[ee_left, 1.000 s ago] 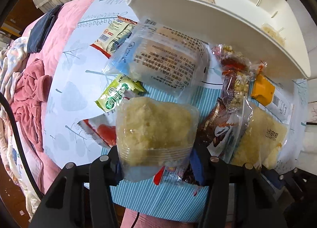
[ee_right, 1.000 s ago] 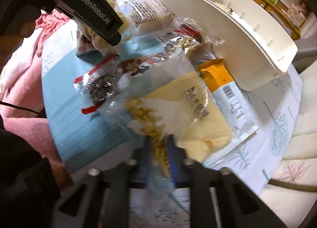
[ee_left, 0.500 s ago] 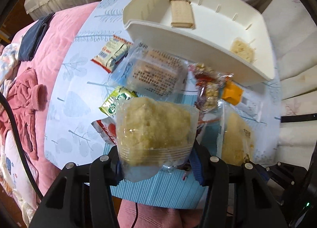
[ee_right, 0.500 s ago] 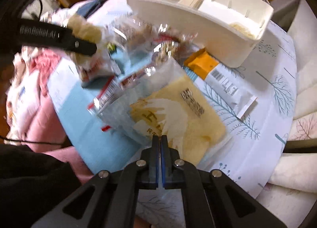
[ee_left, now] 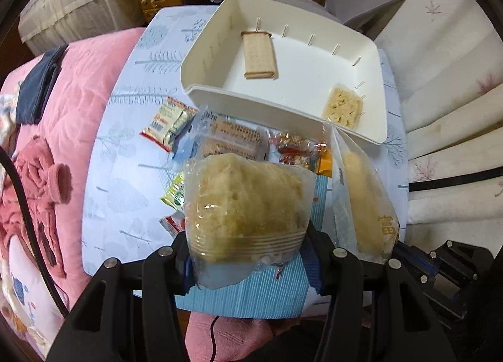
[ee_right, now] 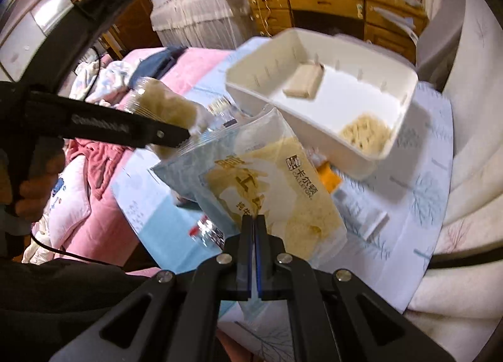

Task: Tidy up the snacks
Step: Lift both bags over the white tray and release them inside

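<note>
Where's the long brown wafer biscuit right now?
In the left wrist view, the long brown wafer biscuit lies inside the white plastic bin, near its far wall.

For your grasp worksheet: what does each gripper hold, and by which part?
Left gripper: clear-wrapped cake, squeezed across its lower end. Right gripper: flat bread packet, pinched at its near edge.

One white bin [ee_left: 220, 57] holds two snacks; two wrapped cakes are lifted; about six packets lie loose.
</note>
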`<state>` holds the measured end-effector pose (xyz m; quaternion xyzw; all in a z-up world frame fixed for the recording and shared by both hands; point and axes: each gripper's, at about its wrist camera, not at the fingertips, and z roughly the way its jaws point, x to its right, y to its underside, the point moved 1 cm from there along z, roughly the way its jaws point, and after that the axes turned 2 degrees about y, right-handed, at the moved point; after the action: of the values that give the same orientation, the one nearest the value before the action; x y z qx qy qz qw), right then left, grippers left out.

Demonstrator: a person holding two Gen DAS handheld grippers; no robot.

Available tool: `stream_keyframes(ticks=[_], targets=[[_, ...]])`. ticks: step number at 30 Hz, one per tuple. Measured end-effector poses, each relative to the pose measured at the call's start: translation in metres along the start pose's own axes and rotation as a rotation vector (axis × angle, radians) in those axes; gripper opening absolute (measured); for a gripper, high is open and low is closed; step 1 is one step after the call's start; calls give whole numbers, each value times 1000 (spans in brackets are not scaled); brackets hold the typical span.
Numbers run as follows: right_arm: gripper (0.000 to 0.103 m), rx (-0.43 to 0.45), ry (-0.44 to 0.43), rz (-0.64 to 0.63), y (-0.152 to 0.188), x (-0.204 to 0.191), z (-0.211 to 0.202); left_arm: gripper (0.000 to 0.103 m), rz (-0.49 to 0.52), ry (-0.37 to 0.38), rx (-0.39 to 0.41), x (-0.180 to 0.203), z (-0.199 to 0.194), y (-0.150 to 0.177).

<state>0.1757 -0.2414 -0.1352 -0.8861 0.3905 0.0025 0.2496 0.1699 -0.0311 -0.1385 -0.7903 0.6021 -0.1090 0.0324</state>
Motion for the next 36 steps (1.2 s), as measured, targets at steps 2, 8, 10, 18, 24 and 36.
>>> stream_keyframes(ticks=[2, 8, 10, 18, 24, 36], targets=[[1, 21, -1, -6, -9, -4, -8, 52, 14, 6, 7, -1, -7, -5], [1, 74, 17, 3, -37, -11, -18, 52, 36, 16, 49, -10, -30, -27], [1, 88, 20, 13, -46, -10, -21, 53, 42, 21, 63, -13, -37, -37], [1, 126, 53, 62, -80, 2, -20, 53, 63, 45, 99, -22, -46, -74], [1, 149, 89, 124, -102, 23, -14, 53, 77, 90, 123, -23, -42, -107], [3, 201, 167, 288, -129, 70, 4, 53, 99, 175, 124, -17, -4, -152]])
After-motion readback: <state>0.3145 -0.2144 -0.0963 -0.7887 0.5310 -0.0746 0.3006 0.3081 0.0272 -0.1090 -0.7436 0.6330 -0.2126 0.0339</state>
